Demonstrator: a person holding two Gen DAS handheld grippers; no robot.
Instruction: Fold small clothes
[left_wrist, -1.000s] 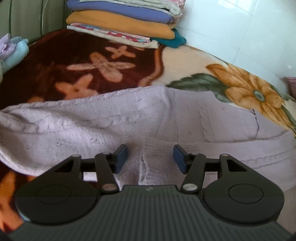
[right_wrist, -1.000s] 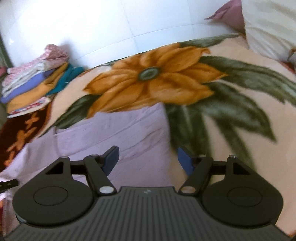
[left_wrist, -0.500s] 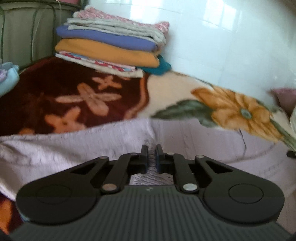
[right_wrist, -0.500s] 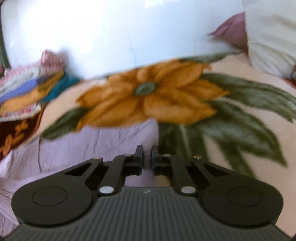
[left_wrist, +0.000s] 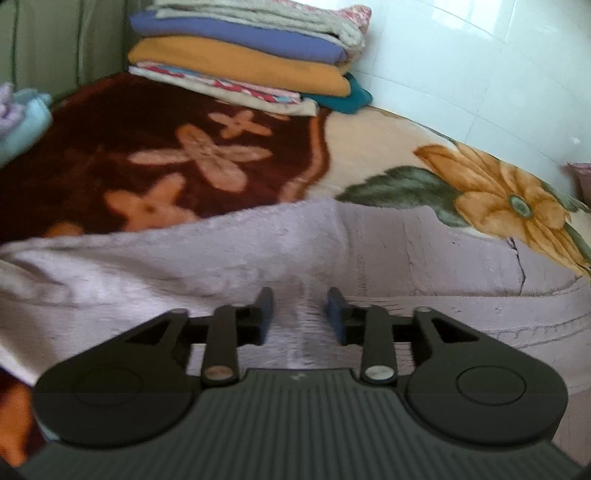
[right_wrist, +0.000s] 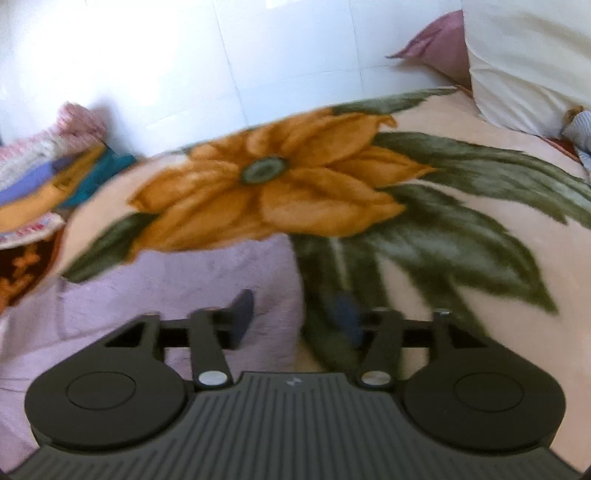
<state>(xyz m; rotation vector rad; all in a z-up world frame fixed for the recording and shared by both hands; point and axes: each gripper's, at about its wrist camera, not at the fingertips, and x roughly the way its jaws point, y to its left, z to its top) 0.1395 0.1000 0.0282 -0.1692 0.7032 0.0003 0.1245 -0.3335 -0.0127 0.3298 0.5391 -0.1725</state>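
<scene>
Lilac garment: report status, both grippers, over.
Left gripper and right gripper open, jaws just reopened, nothing pinched. Lilac garment flat on floral blanket. Folded stack clear behind.

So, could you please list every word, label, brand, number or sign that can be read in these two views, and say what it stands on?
No readable text in either view.
Left gripper: a small pale mark on its ribbed body, too small to read.
Right gripper: the same kind of mark, also unreadable.
Stack of folded clothes: one printed fabric, only a pattern, no letters.
Lilac garment and flowered blanket: no labels visible.
</scene>
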